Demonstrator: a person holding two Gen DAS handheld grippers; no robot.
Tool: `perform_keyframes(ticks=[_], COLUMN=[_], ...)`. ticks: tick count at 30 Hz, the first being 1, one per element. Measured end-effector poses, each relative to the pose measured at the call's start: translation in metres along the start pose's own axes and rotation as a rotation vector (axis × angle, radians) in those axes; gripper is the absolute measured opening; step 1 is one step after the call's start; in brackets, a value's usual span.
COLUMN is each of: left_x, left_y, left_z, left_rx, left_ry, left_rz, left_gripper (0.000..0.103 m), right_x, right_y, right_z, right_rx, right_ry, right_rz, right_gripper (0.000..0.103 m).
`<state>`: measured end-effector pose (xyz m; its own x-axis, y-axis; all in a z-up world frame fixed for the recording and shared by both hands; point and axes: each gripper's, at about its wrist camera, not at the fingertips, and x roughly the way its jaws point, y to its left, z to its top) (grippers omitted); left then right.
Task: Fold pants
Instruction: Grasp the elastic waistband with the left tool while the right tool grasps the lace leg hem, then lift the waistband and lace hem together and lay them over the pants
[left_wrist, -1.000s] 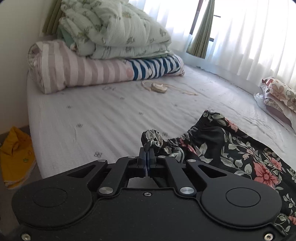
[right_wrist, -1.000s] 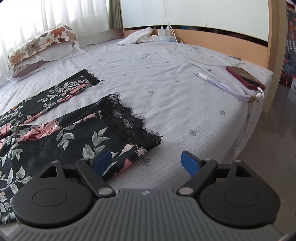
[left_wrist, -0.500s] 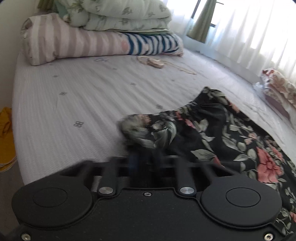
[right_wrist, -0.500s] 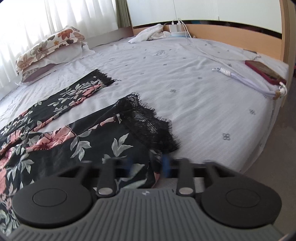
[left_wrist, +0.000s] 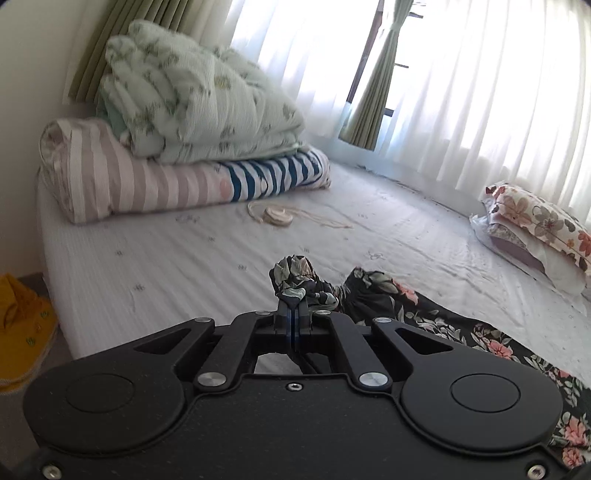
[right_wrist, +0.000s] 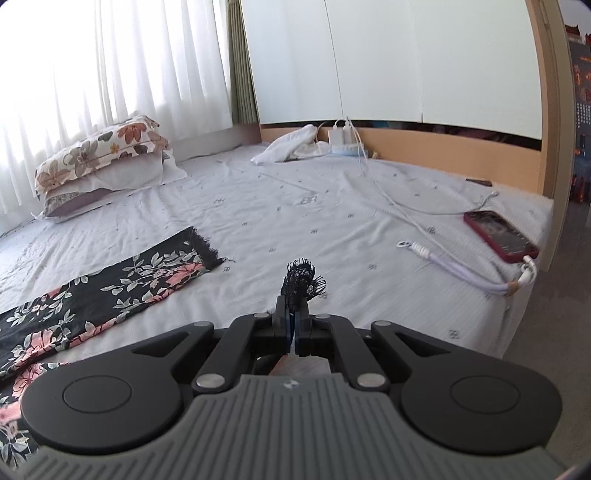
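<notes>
Pants (left_wrist: 461, 332), black with a floral print, lie partly spread on the bed (left_wrist: 184, 266). The left gripper (left_wrist: 293, 314) is clamped on a bunched waistband corner; the right gripper (right_wrist: 294, 317) is clamped on a lace hem, both lifted above the bed.

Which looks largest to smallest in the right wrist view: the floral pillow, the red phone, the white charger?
1. floral pillow, clearly the largest.
2. red phone.
3. white charger, smallest, but it lies farthest from the camera, so its true size against the phone is unsure.
</notes>
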<state>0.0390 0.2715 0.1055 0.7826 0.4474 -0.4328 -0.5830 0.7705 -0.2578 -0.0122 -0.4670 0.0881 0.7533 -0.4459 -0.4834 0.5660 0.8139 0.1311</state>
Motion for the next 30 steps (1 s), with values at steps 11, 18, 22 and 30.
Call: perform_keyframes(ticks=[11,18,22,30], left_x=[0.011,0.014,-0.002,-0.043], left_y=[0.019,0.02,0.007,-0.077], left_z=[-0.048,-0.062,-0.051,-0.057], left_rx=[0.091,0.094,0.136,0.318], left_ry=[0.14,0.177,0.078,0.094], left_rz=[0.123,0.183,0.203,-0.239], left_gripper=[0.002,0.058,0.076,0.025], right_x=[0.021,0.016,-0.001,-0.012], right_y=[-0.024,-0.012,-0.002,0.055], right_z=[-0.037,-0.041,-0.029,-0.034], right_rx=[0.006,-0.104,-0.15,-0.175], right_ry=[0.128,0.156,0.112,0.166], right_rz=[-0.037,-0.078,-0.064,0.216], right_gripper=[0.005,0.072,0.078,0.078])
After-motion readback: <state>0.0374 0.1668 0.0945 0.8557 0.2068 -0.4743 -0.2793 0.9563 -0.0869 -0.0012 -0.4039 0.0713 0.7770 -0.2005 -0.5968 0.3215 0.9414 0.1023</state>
